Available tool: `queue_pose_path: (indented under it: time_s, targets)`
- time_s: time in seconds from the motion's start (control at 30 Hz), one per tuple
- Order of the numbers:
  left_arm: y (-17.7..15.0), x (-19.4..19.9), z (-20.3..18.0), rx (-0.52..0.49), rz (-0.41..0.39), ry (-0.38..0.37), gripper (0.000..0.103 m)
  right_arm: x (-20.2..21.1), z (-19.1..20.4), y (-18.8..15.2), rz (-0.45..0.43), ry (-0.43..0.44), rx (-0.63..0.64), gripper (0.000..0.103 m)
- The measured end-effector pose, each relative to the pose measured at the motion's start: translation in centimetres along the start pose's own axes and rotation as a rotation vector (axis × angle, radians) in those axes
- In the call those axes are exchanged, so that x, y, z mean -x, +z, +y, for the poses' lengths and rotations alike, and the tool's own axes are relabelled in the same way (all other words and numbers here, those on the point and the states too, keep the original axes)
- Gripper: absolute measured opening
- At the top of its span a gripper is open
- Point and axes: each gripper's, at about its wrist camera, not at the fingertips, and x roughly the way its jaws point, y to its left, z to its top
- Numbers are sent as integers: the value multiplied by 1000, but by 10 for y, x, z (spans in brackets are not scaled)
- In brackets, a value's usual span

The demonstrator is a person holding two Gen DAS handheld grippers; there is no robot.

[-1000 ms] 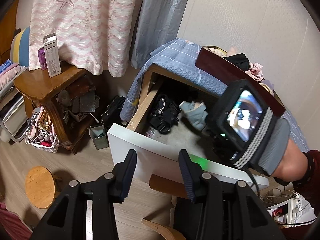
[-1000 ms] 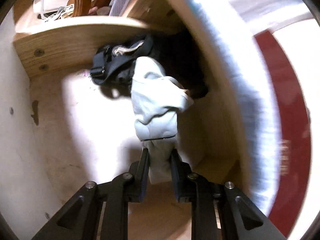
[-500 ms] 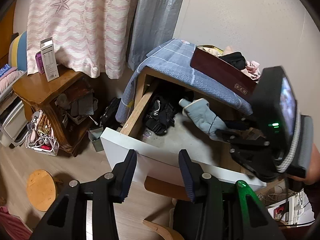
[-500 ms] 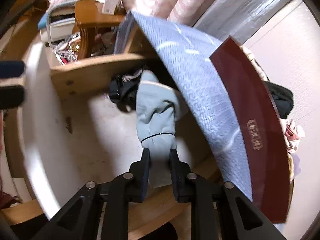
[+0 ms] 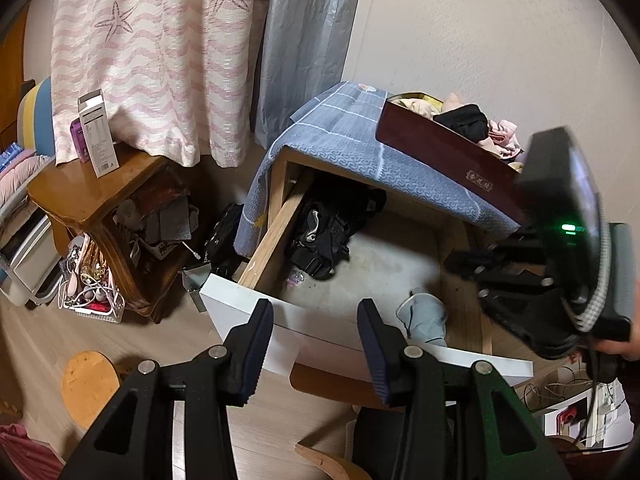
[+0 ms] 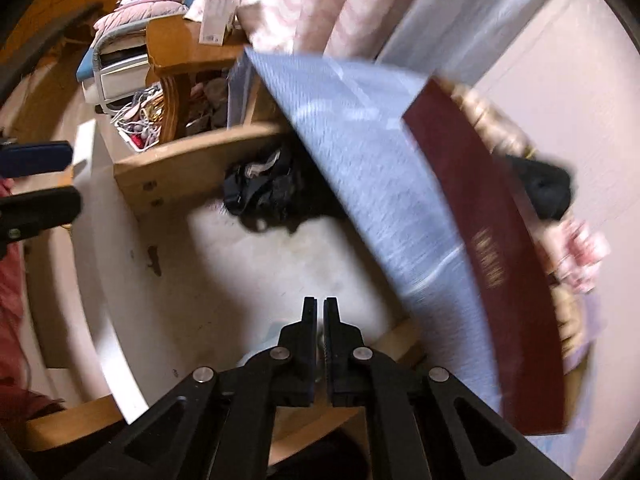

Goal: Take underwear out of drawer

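Note:
The drawer [image 5: 248, 312] stands pulled out, with a white front and a pale floor [image 6: 240, 280]. A heap of black garments [image 5: 328, 232] lies at its back left corner [image 6: 260, 192]. A light grey pair of underwear [image 5: 424, 316] lies crumpled in the front right corner, free of any gripper. My right gripper [image 6: 320, 304] is shut with nothing between its fingers. In the left wrist view it hovers over the drawer's right side [image 5: 456, 260]. My left gripper [image 5: 316, 320] is open and empty in front of the drawer's white face, and also shows at the left edge [image 6: 40, 184].
A dark red box [image 5: 448, 152] full of clothes sits on the blue cloth [image 5: 352, 140] covering the cabinet top. A wooden side table [image 5: 92, 196] with a white carton stands at the left. A round stool [image 5: 90, 384] is on the floor.
The right gripper lifted the grey underwear up out of the drawer, then the cloth slipped from its fingers and dropped into the front right corner. The jaws closed fully. The left gripper stayed put.

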Motion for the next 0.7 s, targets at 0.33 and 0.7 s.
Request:
queue_pose_path:
  time_s: [0.33, 0.7]
  targets:
    - [0, -5, -4, -37, 13, 39, 44, -46, -1, -1, 156, 62, -40, 64]
    - [2, -7, -6, -49, 14, 46, 44, -101, 14, -4, 372, 64, 12, 68]
